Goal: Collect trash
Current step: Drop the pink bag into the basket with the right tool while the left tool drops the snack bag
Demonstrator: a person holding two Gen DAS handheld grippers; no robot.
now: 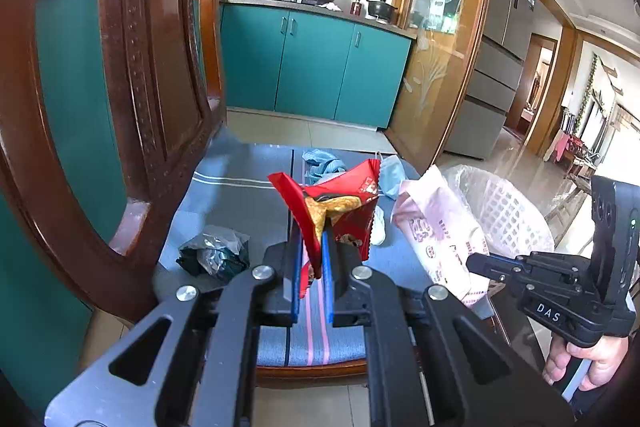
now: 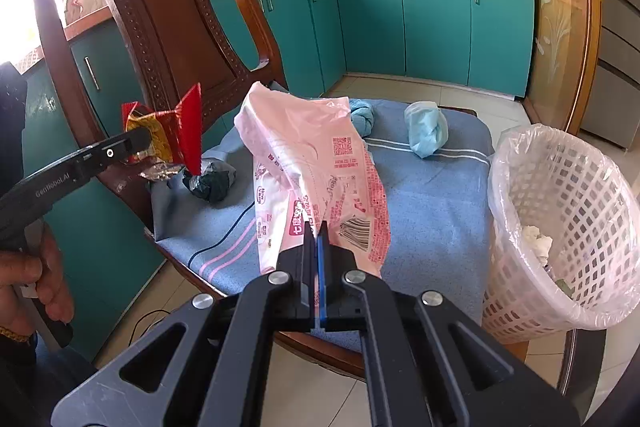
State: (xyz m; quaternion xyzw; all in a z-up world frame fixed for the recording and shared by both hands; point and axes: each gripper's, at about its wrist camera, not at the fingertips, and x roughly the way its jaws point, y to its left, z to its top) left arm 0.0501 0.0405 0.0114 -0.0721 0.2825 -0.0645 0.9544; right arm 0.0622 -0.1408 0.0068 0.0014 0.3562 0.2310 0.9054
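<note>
The left gripper (image 1: 314, 247) has its blue pads clamped on a red snack wrapper (image 1: 340, 203), pinching only a creased lower edge; most of the foil stands above and ahead of the fingertips. That thin, slick, crinkled film could slide out if the hand swings fast, since so little of it sits between the pads. Below and left of those fingers a dark crumpled bag (image 1: 214, 253) lies on the blue striped chair cushion (image 1: 240, 195), with the carved wooden chair back (image 1: 152, 67) close on that side: a wide swing could knock the wrapper against it.

The right gripper (image 2: 316, 239) is closed tight on the lower edge of a pink printed plastic bag (image 2: 312, 163), which balloons up and ahead of the fingertips, soft, limp and wide. Its loose bulk could catch the rim and drape outside on release. Beyond the fingers, two balled pale blue pieces (image 2: 426, 133) rest on the cushion; they look like cloth or thin gloves, though I cannot tell which.

To the right of the right fingers, just beside the chair, stands the white lattice trash basket (image 2: 568, 227), lined with clear film and holding some white crumpled paper. Light plastic, it could tip if a gripper nudges it.
</note>
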